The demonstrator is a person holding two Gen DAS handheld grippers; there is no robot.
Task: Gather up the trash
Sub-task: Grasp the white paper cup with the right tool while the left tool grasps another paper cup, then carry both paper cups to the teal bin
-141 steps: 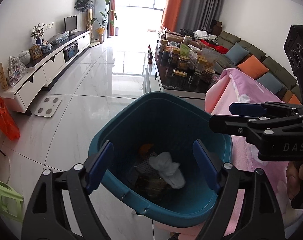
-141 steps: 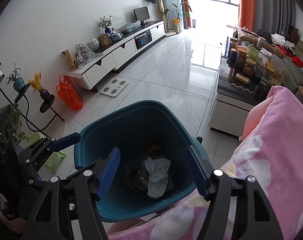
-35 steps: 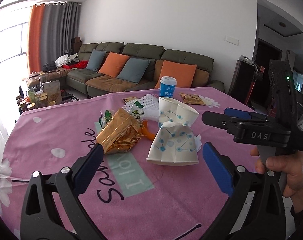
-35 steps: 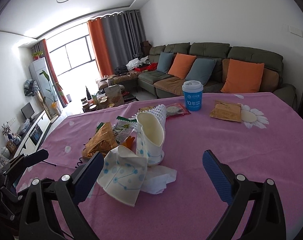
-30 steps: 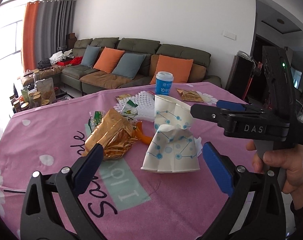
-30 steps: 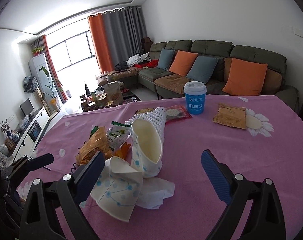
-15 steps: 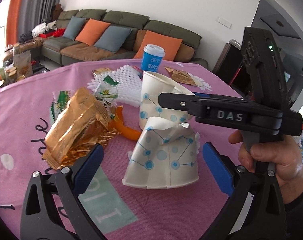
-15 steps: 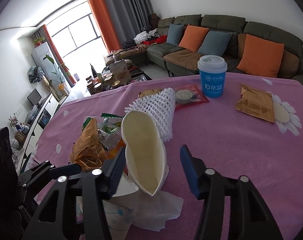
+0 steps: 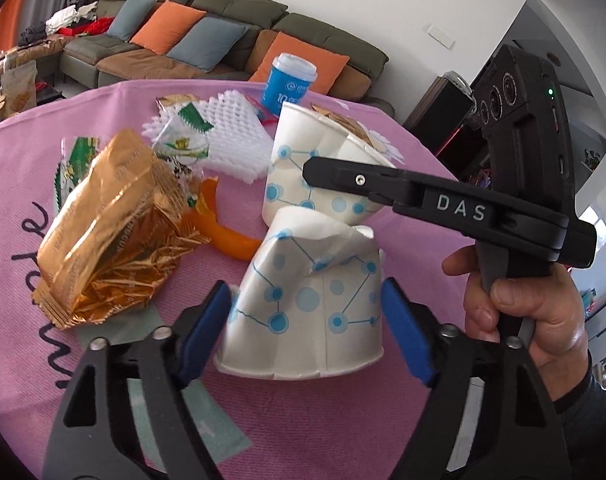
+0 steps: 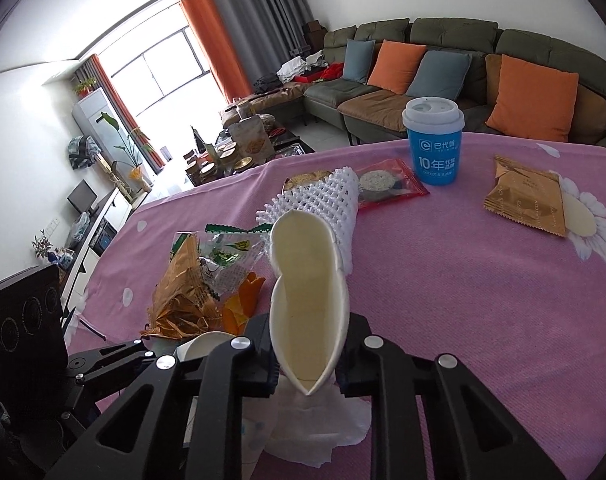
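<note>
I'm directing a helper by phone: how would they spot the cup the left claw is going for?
Start at the pink tablecloth and find the litter heap beside the gold foil bag. Two white paper cups with blue dots stand there. The nearer crumpled cup is upside down, its top dented, between the left claw fingers; the other cup is squeezed flat by the right claw.

We cannot see the right tongs' pads, buried behind the squashed paper cup they pinch. Its base lies behind the crumpled cup in the left wrist view. The tissue runs under the tongs' frame, and the counter is cut off below.
</note>
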